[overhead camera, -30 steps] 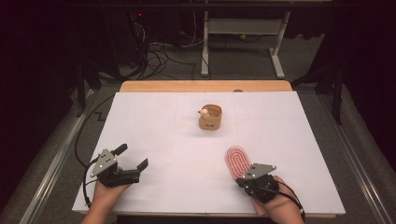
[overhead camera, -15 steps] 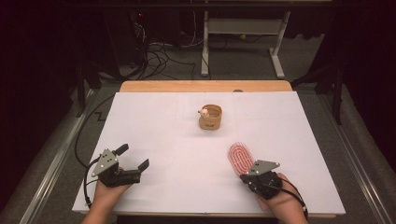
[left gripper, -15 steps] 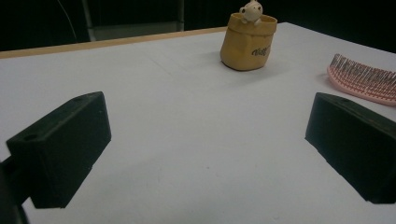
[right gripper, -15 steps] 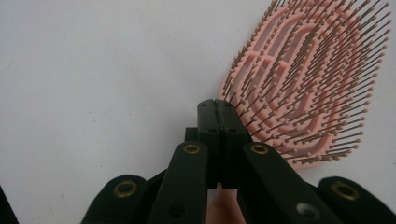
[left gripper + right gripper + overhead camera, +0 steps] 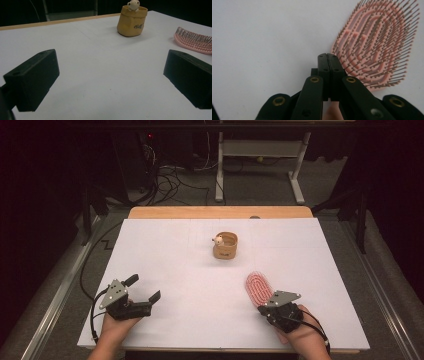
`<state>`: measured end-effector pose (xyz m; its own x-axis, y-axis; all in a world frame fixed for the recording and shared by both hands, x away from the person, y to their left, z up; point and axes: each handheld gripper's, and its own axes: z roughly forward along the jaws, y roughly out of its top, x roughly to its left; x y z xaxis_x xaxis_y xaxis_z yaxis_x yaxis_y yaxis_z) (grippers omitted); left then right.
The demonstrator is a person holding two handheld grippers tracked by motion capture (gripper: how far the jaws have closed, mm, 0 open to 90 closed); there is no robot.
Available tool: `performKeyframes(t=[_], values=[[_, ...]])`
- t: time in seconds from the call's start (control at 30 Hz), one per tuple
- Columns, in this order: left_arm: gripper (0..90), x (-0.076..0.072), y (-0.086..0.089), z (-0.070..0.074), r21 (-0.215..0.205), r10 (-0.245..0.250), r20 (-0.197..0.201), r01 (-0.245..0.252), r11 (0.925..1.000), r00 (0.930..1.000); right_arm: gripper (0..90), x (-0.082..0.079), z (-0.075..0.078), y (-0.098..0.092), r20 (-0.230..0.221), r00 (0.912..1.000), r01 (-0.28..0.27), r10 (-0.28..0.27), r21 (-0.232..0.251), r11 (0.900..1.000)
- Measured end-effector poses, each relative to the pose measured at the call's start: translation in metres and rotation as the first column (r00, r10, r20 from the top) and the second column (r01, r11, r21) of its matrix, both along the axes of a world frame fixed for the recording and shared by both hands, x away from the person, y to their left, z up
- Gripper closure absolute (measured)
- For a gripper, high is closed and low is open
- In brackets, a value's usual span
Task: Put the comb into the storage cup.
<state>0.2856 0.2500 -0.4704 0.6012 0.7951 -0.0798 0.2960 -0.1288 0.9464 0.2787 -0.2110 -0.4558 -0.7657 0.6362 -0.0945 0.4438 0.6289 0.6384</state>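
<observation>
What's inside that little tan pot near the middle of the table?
A small pale figure peeks over the rim of the tan pot. The pot's wall hides the rest of its inside.

We record a white surface (image 5: 175,250), flat and unmarked apart from faint seam lines across its far part. A light wooden strip (image 5: 200,212) shows along its far edge; in the left gripper view the same strip (image 5: 50,23) borders the white sheet (image 5: 100,75). Beyond it we note grey floor (image 5: 260,185) with a tangle of dark cables (image 5: 170,175) to the left. A white metal frame (image 5: 219,175) stands on that floor on two legs. A small red light (image 5: 151,136) glows in the dark background. Metal rails run along the left (image 5: 55,300) and right (image 5: 385,290) sides of the surface
</observation>
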Motion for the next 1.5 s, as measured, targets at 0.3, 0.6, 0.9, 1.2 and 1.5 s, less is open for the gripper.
performKeyframes(t=[0.3,0.6,0.9,1.2,1.5], values=[[0.8,0.001,0.000,-0.001,0.014,0.009,0.004,-0.009,0.9999,0.9999,80.3,-0.003,0.012,-0.012,0.046,0.9964,0.060,-0.071,0.222,0.973],[0.8,0.001,0.000,-0.001,0.011,0.005,-0.014,-0.005,0.9999,0.9999,64.3,-0.001,0.016,-0.033,0.072,0.9741,0.179,-0.214,0.336,0.925],[0.9,0.002,0.000,-0.001,-0.004,-0.008,-0.035,0.008,1.0000,0.9993,48.7,0.002,0.013,-0.045,0.067,0.9521,0.254,-0.298,0.373,0.892],[0.9,0.001,0.000,-0.001,-0.001,0.002,-0.017,-0.002,1.0000,0.9998,27.4,0.001,0.011,-0.045,0.083,0.9405,0.277,-0.330,0.375,0.885],[0.9,0.001,0.000,-0.001,0.001,0.001,-0.018,-0.001,1.0000,0.9998,9.6,0.002,0.009,-0.044,0.085,0.9295,0.306,-0.359,0.363,0.880]])
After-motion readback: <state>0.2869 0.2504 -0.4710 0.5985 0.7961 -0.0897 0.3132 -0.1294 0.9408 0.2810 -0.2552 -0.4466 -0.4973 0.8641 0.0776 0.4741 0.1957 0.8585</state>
